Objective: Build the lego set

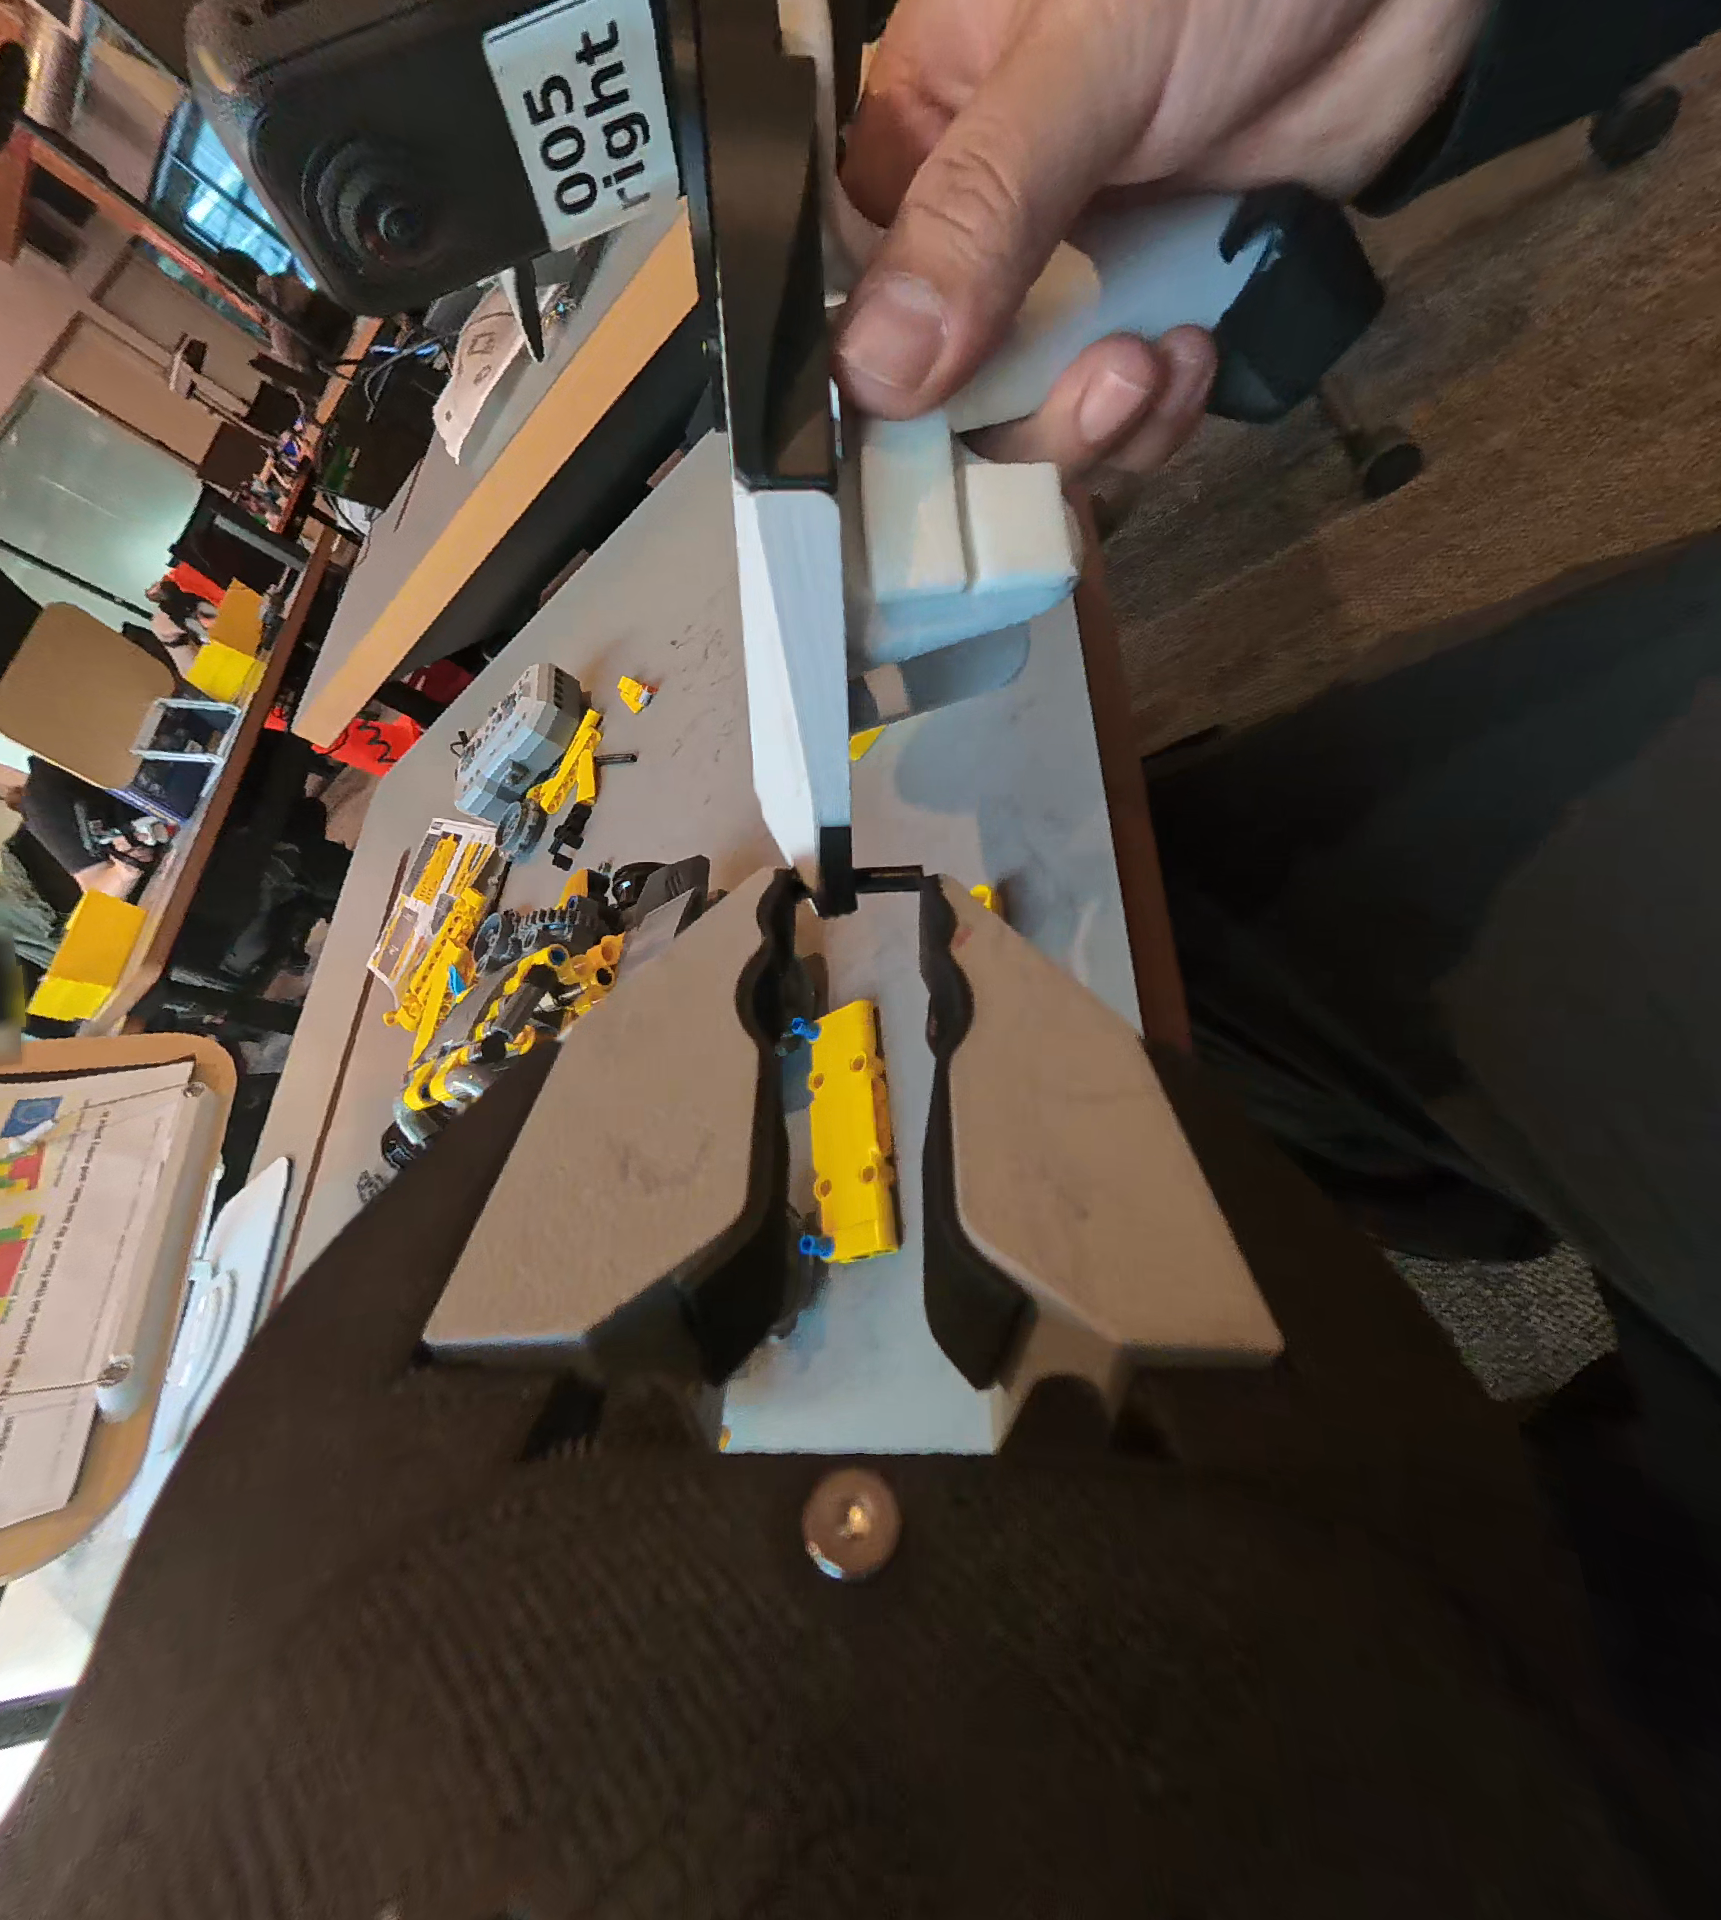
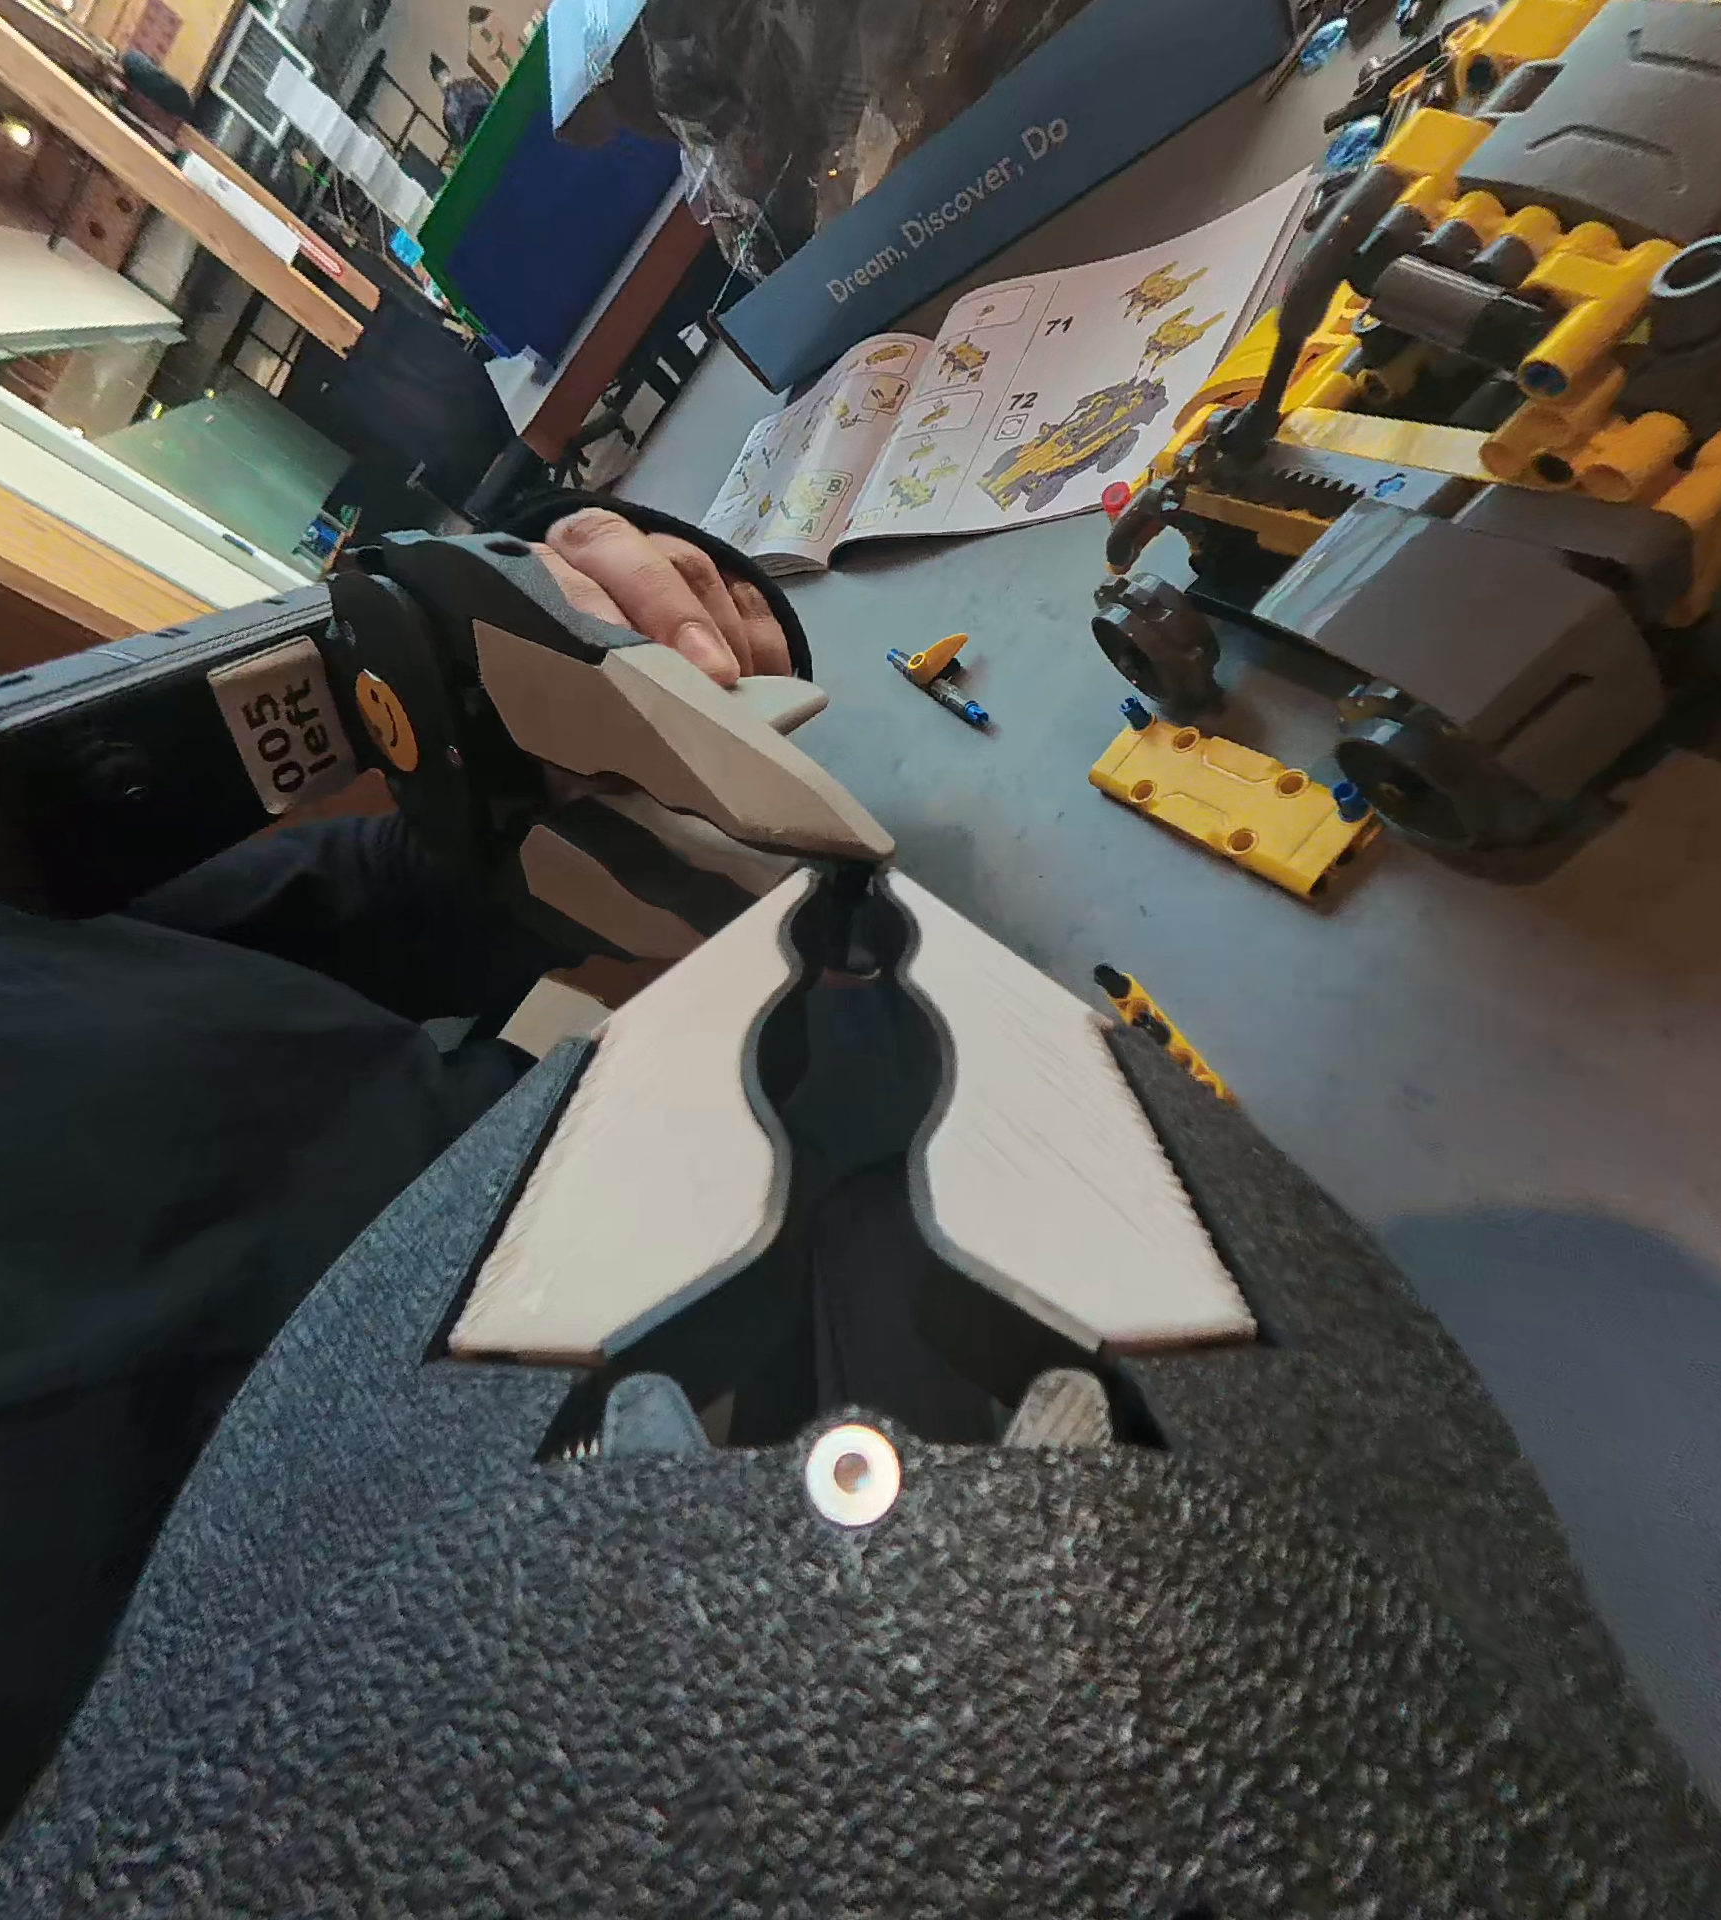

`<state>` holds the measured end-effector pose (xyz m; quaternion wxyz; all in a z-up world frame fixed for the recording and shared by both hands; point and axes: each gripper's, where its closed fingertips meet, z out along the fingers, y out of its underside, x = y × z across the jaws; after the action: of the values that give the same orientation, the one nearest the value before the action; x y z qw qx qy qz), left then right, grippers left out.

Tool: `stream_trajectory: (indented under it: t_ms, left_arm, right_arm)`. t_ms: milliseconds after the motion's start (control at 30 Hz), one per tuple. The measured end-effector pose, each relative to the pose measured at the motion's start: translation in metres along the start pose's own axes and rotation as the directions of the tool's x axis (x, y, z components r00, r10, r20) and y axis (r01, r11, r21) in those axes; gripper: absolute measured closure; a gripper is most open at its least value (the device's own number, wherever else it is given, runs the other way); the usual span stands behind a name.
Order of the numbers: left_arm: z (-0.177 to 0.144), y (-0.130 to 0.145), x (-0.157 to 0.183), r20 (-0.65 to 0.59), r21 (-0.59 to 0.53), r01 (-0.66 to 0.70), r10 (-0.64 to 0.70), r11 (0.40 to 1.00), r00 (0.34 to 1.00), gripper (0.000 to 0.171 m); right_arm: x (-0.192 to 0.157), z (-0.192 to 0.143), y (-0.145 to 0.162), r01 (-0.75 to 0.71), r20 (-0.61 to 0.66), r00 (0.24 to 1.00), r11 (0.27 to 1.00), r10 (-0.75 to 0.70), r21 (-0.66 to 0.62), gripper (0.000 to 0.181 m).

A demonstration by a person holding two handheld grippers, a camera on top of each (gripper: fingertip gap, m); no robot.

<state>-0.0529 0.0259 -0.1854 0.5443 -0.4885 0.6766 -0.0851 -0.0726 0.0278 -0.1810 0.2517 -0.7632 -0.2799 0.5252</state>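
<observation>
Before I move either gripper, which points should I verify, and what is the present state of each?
1. Right gripper grips the small black plastic piece: ok, jaws closed on it.
2. Left gripper grips the same piece: cannot tell. Its jaws stand apart, and the piece lies between the tips.
3. Flat yellow plastic panel with round holes lies on the grey table, apart from both grippers: ok.
4. Yellow and grey brick-built vehicle is apart from both grippers: ok.
5. Open paper instruction booklet is uncovered: ok.
</observation>
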Motion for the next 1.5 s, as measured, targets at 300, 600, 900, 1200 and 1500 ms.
stream_trajectory:
  t_ms: [300, 600, 900, 1200, 1500]
  left_arm:
    - [-0.001, -0.002, -0.015, 0.016, 0.037, 0.223, -0.224, 0.974, 0.975, 0.15]
    - [-0.015, -0.036, -0.027, -0.305, 0.207, 0.722, -0.658, 0.66, 0.689, 0.159]
    - [-0.021, -0.046, -0.019, -0.486, 0.181, 0.813, -0.668, 0.553, 0.563, 0.149]
    - [-0.023, -0.044, -0.025, -0.484, 0.188, 0.835, -0.691, 0.517, 0.537, 0.169]
    - [-0.008, -0.015, -0.015, -0.362, 0.095, 0.752, -0.681, 0.652, 0.636, 0.17]
  right_arm:
    - [-0.002, -0.007, -0.016, 0.053, -0.029, 0.998, 0.994, -0.05, 0.091, 0.174]
    - [-0.037, -0.027, -0.048, 0.271, -0.049, 0.962, 0.908, -0.269, 0.319, 0.174]
    - [-0.044, -0.028, -0.05, 0.311, -0.055, 0.948, 0.872, -0.314, 0.379, 0.174]
    - [-0.044, -0.024, -0.044, 0.33, -0.06, 0.942, 0.874, -0.332, 0.357, 0.174]
    - [-0.017, -0.018, -0.022, 0.391, -0.203, 0.913, 0.903, -0.355, 0.178, 0.173]
